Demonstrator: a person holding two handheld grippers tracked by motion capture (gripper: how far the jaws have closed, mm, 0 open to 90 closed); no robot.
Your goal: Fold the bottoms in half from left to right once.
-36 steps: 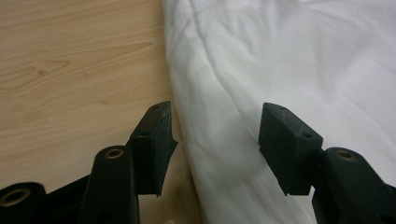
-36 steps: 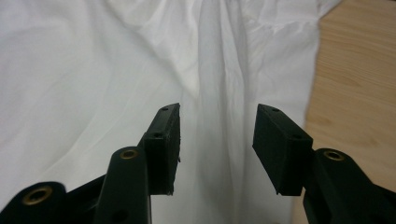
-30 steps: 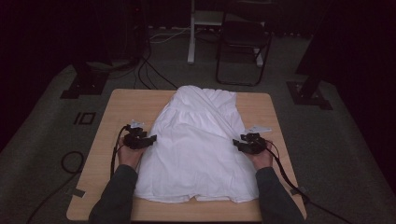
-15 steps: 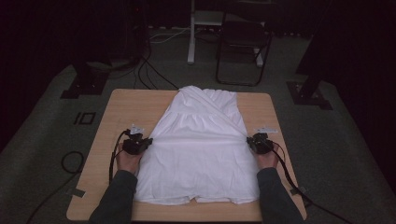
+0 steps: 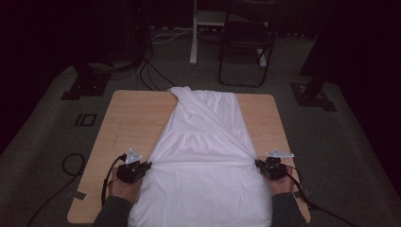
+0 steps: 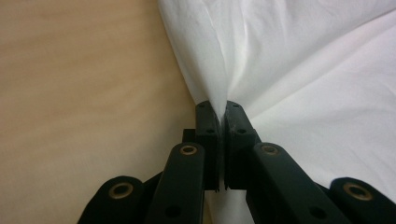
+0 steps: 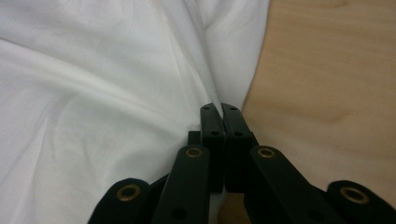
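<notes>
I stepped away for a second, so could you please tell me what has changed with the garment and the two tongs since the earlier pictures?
Both tongs slid outward and toward the person along the white garment. The left tongs and right tongs have just been closing and now pinch its side edges, with cloth between the jaws. The garment's waist has been pulled taut between them. It still lies flat on the wooden table.

White garment (image 5: 203, 156), thin cloth, spread flat down the centre of the frame, narrow end at upper centre, wide hem off the bottom edge. One fold runs diagonally from upper left to mid right. Side edges bunched into creases at lower left and lower right, where it's pinched.
</notes>
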